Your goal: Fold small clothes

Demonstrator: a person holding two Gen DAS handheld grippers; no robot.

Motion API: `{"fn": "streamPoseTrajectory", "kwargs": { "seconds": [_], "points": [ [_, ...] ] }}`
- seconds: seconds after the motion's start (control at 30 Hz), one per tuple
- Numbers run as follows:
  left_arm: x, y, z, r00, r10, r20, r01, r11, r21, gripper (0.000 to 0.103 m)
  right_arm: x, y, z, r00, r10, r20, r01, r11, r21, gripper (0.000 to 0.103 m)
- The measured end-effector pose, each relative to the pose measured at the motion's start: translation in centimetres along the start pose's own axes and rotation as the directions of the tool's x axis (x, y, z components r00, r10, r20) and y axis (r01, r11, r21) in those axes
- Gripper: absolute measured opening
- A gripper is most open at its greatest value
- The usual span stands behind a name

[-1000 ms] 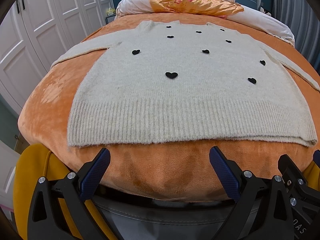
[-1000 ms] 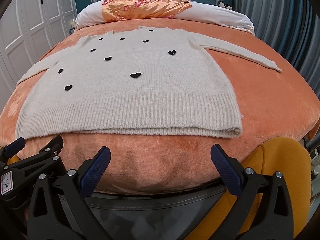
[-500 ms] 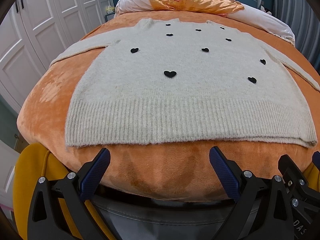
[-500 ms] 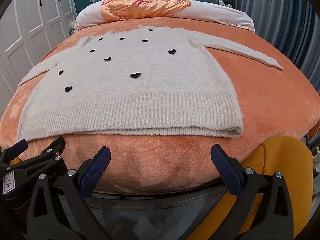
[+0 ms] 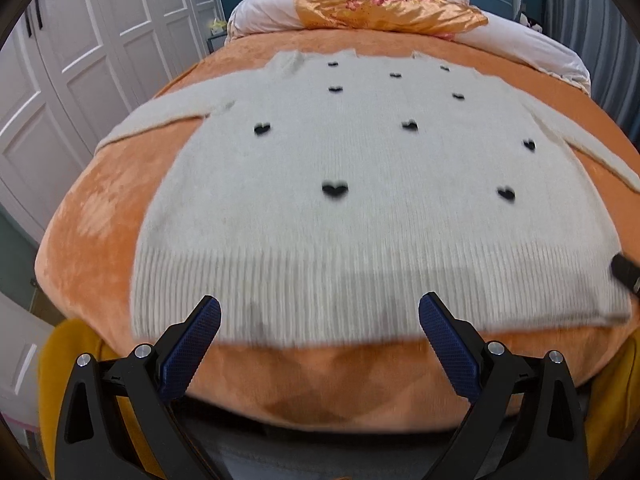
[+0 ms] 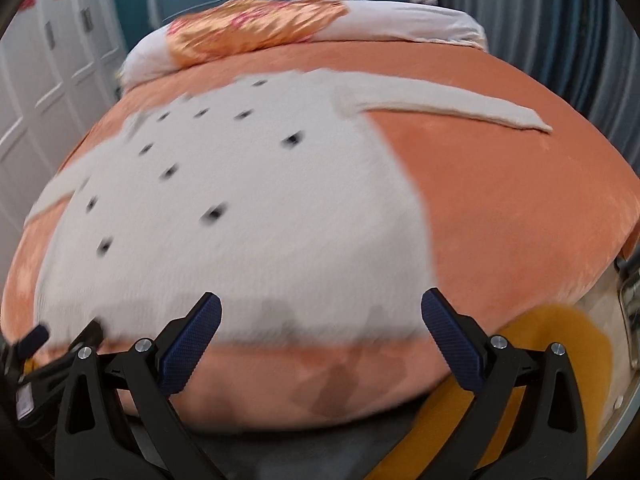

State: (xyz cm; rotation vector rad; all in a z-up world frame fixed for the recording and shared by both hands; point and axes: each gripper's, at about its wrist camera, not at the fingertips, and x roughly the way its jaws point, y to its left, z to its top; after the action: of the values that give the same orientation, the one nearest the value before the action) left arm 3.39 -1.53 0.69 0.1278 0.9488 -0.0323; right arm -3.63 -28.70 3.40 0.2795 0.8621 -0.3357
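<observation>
A cream knit sweater (image 5: 360, 208) with small black hearts lies flat on an orange bed cover (image 5: 92, 224), sleeves spread out. Its ribbed hem faces me. My left gripper (image 5: 320, 312) is open and empty, its blue pads just over the hem's near edge. My right gripper (image 6: 320, 312) is open and empty over the hem toward the sweater's right side (image 6: 280, 240). The right sleeve (image 6: 452, 110) stretches out to the right. The right gripper's tip (image 5: 626, 270) shows at the edge of the left wrist view, and the left gripper (image 6: 36, 340) shows at the lower left of the right wrist view.
White and orange patterned pillows (image 5: 384, 12) lie at the bed's head against a blue headboard. White wardrobe doors (image 5: 80, 60) stand on the left. Grey curtains (image 6: 560, 40) hang on the right. A yellow cloth (image 6: 552, 344) hangs below the bed's near edge.
Both grippers have moved forward, from short of the bed's edge to over the sweater's hem. The right gripper has also swung to the right. Both stay open.
</observation>
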Motion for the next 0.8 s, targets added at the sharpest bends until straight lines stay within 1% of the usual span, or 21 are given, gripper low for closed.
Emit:
{"fn": "streamPoseTrajectory", "kwargs": {
  "seconds": [0.13, 0.23, 0.3, 0.33, 0.4, 0.47, 0.57, 0.6, 0.67, 0.7, 0.73, 0.77, 0.8],
  "points": [
    [1.0, 1.0, 2.8, 1.000, 0.008, 0.014, -0.008, 1.000, -0.008, 0.097, 3.0, -6.4, 5.5, 0.999, -0.050, 0.008, 0.049, 0.994, 0.099, 0.098],
    [2.2, 2.2, 5.1, 1.000, 0.020, 0.017, -0.019, 0.999, -0.039, 0.097, 6.1, -12.4, 9.3, 0.998, -0.067, -0.009, 0.067, 0.970, 0.232, 0.098],
    [3.2, 3.0, 6.6, 1.000, 0.028, 0.012, -0.027, 0.997, -0.068, 0.097, 8.6, -16.7, 11.7, 0.997, -0.076, -0.026, 0.080, 0.941, 0.330, 0.098],
    [3.6, 3.4, 7.3, 0.999, 0.037, 0.010, -0.036, 0.996, -0.081, 0.097, 9.5, -18.3, 12.5, 0.996, -0.080, -0.031, 0.086, 0.927, 0.364, 0.098],
    [4.7, 4.1, 8.6, 0.999, 0.046, 0.003, -0.046, 0.994, -0.102, 0.097, 11.5, -22.2, 14.4, 0.995, -0.093, -0.023, 0.093, 0.886, 0.453, 0.098],
    [5.6, 4.5, 9.7, 0.998, 0.055, -0.005, -0.055, 0.992, -0.114, 0.097, 13.0, -24.9, 16.0, 0.995, -0.103, -0.016, 0.097, 0.855, 0.509, 0.098],
    [6.7, 4.9, 10.9, 0.998, 0.061, -0.016, -0.063, 0.990, -0.123, 0.097, 15.3, -28.9, 17.7, 0.993, -0.114, -0.010, 0.097, 0.789, 0.607, 0.098],
    [7.1, 5.0, 11.1, 0.998, 0.064, -0.019, -0.066, 0.990, -0.128, 0.097, 15.8, -29.6, 18.1, 0.992, -0.123, -0.010, 0.101, 0.769, 0.632, 0.096],
    [7.9, 5.2, 11.5, 0.997, 0.068, -0.030, -0.071, 0.988, -0.137, 0.097, 17.0, -30.9, 19.0, 0.992, -0.128, -0.006, 0.099, 0.738, 0.667, 0.080],
    [8.3, 5.3, 11.7, 0.997, 0.071, -0.037, -0.075, 0.987, -0.141, 0.097, 17.8, -31.3, 19.5, 0.992, -0.128, -0.016, 0.105, 0.730, 0.675, 0.067],
    [8.8, 5.3, 11.9, 0.996, 0.073, -0.048, -0.079, 0.986, -0.145, 0.097, 18.2, -31.3, 19.8, 0.991, -0.133, -0.018, 0.110, 0.728, 0.677, 0.061],
    [9.1, 5.5, 12.0, 0.996, 0.071, -0.053, -0.078, 0.986, -0.150, 0.097, 18.4, -31.2, 20.1, 0.989, -0.146, -0.013, 0.116, 0.728, 0.676, 0.056],
    [9.4, 5.6, 12.2, 0.996, 0.071, -0.057, -0.079, 0.985, -0.154, 0.097, 18.6, -30.6, 20.8, 0.988, -0.157, -0.001, 0.118, 0.738, 0.665, 0.041]
  ]
}}
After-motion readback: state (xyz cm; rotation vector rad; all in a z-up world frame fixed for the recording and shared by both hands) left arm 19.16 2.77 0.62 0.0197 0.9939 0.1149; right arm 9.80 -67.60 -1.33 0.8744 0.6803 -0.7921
